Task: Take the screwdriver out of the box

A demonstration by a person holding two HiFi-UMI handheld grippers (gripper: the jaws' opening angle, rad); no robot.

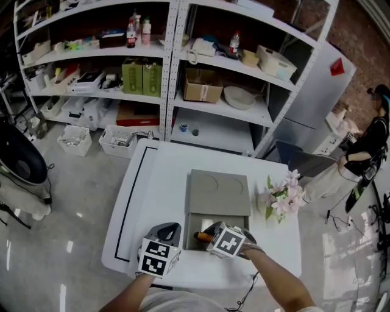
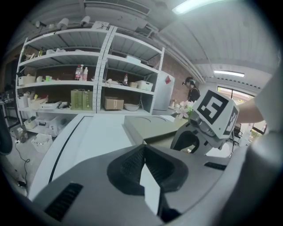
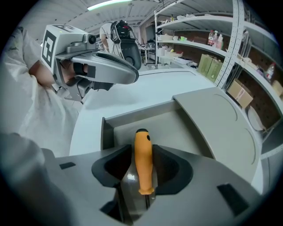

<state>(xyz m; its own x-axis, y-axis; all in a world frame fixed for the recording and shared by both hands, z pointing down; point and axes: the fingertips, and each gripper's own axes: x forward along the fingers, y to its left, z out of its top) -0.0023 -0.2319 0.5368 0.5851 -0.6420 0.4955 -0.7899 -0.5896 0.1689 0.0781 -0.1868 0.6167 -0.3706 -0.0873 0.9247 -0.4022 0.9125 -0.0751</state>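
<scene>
We're in a storeroom-cum-workshop here: tall white metal shelving racks (image 1: 173, 67) loaded with cardboard boxes (image 1: 202, 85), bottles (image 1: 131, 33) and a storage bin (image 1: 275, 61), plastic baskets (image 1: 74, 140) down on the glossy grey floor (image 1: 79, 201), bare brick wall (image 1: 359, 42) behind, strip lights (image 2: 192, 5) overhead, a white worktable (image 1: 152, 195) out front.

Smooth orange plastic screwdriver handle (image 3: 142, 161), matt grey box (image 3: 107, 132)

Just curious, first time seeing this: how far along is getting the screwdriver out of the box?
Done: the box stands open. In hand: the right gripper is closing around the screwdriver, which lies in the box, orange handle between the jaws. Remaining: grip it and lift it out. The left gripper is shut, beside the box.
</scene>
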